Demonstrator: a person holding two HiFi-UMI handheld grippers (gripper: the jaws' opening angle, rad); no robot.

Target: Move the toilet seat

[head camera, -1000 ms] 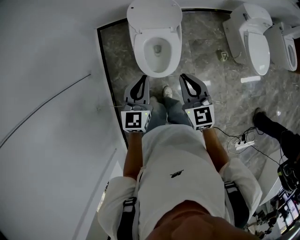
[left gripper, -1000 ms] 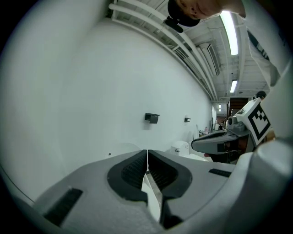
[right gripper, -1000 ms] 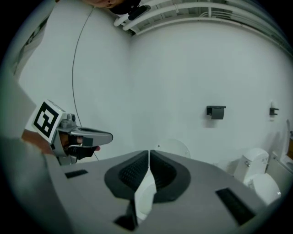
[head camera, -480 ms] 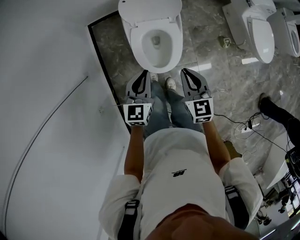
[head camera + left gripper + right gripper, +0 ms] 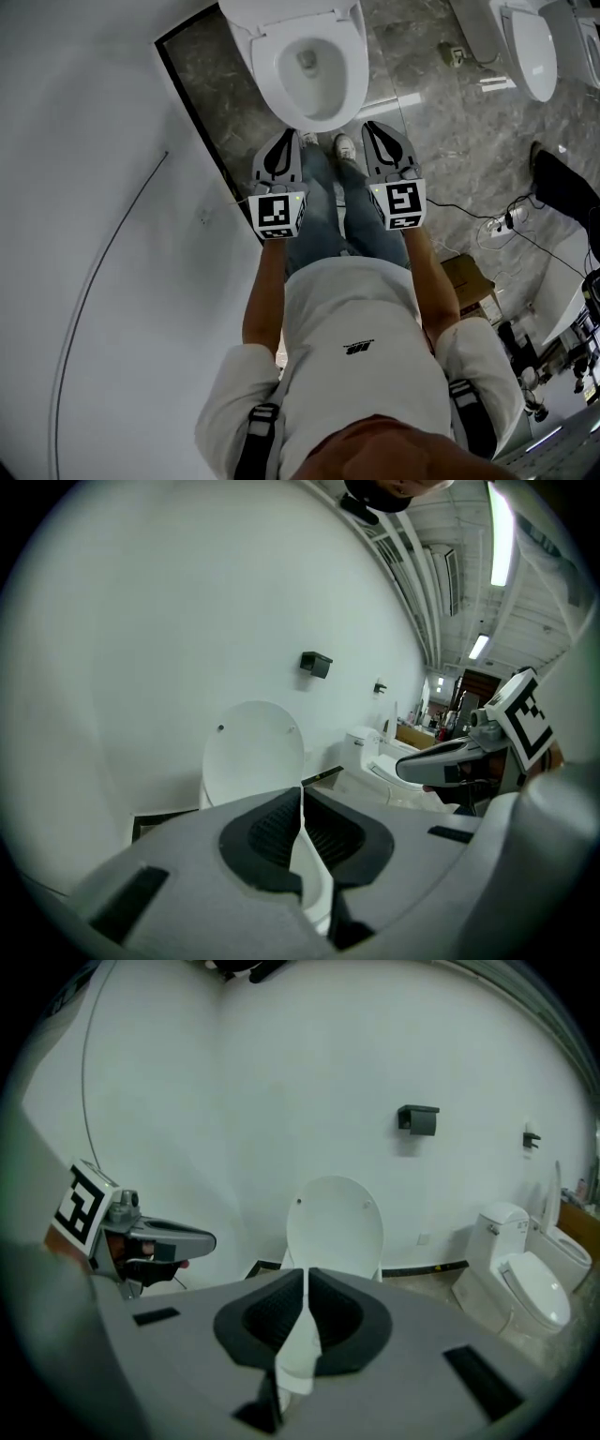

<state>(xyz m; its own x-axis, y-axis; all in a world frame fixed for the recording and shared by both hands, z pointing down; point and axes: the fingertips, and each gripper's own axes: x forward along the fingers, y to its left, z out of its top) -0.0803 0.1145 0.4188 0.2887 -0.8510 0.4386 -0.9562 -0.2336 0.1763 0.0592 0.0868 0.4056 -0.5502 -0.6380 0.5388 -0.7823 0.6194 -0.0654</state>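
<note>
A white toilet [image 5: 314,70] stands against the wall in front of me. Its lid [image 5: 335,1227] is raised upright; the seat ring [image 5: 354,89] seems to lie flat round the bowl. My left gripper [image 5: 289,136] is shut and empty, hovering just short of the bowl's front rim on the left. My right gripper [image 5: 368,126] is also shut and empty, level with it on the right. In the left gripper view the closed jaw tips [image 5: 301,789] point at the lid [image 5: 251,747], with the right gripper [image 5: 403,767] alongside. Neither gripper touches the toilet.
A white wall [image 5: 94,206] runs close along my left. Two more toilets [image 5: 530,47] stand to the right. A power strip with cables [image 5: 497,223], a cardboard box [image 5: 466,277] and another person's dark leg [image 5: 562,192] are on the marble floor at right. A black holder [image 5: 418,1119] hangs on the wall.
The toilet has slid up and left in the head view, and my grippers now sit closer to its front rim. Both stay shut, side by side.
</note>
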